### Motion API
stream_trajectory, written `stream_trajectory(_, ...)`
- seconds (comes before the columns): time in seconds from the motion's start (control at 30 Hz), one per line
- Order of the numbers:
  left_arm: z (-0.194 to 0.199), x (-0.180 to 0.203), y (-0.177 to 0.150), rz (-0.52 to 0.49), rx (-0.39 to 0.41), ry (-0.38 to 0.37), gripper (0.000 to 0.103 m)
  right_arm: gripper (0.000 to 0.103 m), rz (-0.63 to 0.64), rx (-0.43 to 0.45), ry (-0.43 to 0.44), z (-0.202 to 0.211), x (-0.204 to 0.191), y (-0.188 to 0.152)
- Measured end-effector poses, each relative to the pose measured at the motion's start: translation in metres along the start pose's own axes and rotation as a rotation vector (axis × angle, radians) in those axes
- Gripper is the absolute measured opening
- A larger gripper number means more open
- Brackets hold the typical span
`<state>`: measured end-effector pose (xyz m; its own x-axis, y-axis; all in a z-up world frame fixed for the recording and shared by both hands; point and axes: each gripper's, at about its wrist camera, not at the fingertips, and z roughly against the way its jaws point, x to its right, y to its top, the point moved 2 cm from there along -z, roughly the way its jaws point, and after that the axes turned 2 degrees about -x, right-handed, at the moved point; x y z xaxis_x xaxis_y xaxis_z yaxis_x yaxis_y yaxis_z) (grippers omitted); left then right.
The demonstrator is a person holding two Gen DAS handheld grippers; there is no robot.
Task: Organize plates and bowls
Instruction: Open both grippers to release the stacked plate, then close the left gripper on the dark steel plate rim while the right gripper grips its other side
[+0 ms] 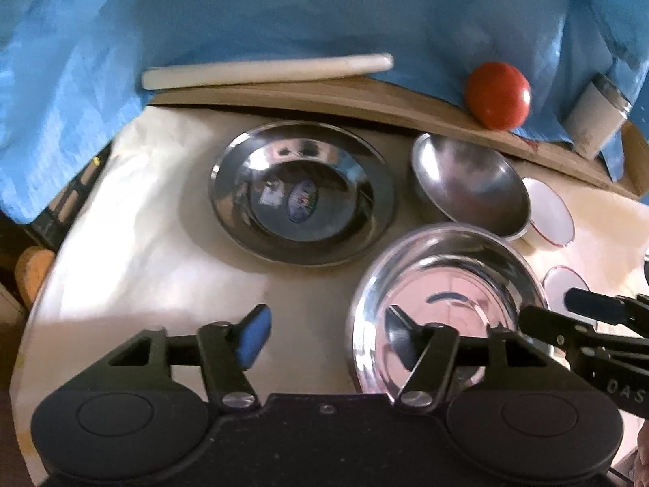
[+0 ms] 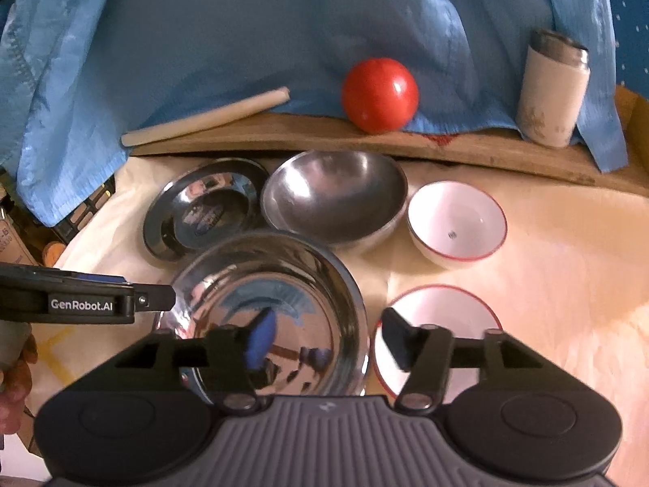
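Shiny steel bowl btwn open L claw & R claw.

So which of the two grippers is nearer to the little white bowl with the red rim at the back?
The right gripper: the white bowl lies just ahead, right of it. The left gripper sits farther left, across the shiny steel bowl.

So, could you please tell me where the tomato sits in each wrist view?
Left wrist: the tomato is upper right, on the wooden ledge against the blue cloth, above the dull steel bowl.
Right wrist: the tomato is just right of centre near the top, on the same ledge.
Shared landmark: the white tumbler, to the tomato's right.
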<state>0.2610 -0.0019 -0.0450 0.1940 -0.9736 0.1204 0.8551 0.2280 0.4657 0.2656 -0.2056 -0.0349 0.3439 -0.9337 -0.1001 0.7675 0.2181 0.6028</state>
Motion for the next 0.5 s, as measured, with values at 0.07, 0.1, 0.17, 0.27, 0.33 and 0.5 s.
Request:
stream_trajectory(0.07,0.001,-0.006,0.002,0.014,0.008,0.017,0.083,0.082,0.004,0.011,0.003,0.0,-0.003,0.003)
stream_trajectory(0.1,0.002,-0.009,0.004,0.021,0.014,0.028,0.086,0.086,0.007,0.016,0.004,0.0,-0.004,0.005)
stream_trajectory(0.17,0.002,-0.016,0.007,0.035,0.023,0.06,0.095,0.089,0.015,0.028,0.008,-0.001,-0.008,0.009)
stream_trajectory(0.27,0.001,-0.028,0.012,0.058,0.039,0.104,0.098,0.091,0.032,0.043,0.012,-0.004,-0.016,0.015)
stream_trajectory(0.33,0.001,-0.038,0.014,0.084,0.042,0.116,0.1,0.092,0.045,0.054,0.018,-0.006,-0.021,0.019)
stream_trajectory(0.5,-0.005,-0.062,0.021,0.149,0.043,0.144,0.101,0.092,0.093,0.08,0.031,-0.016,-0.038,0.032)
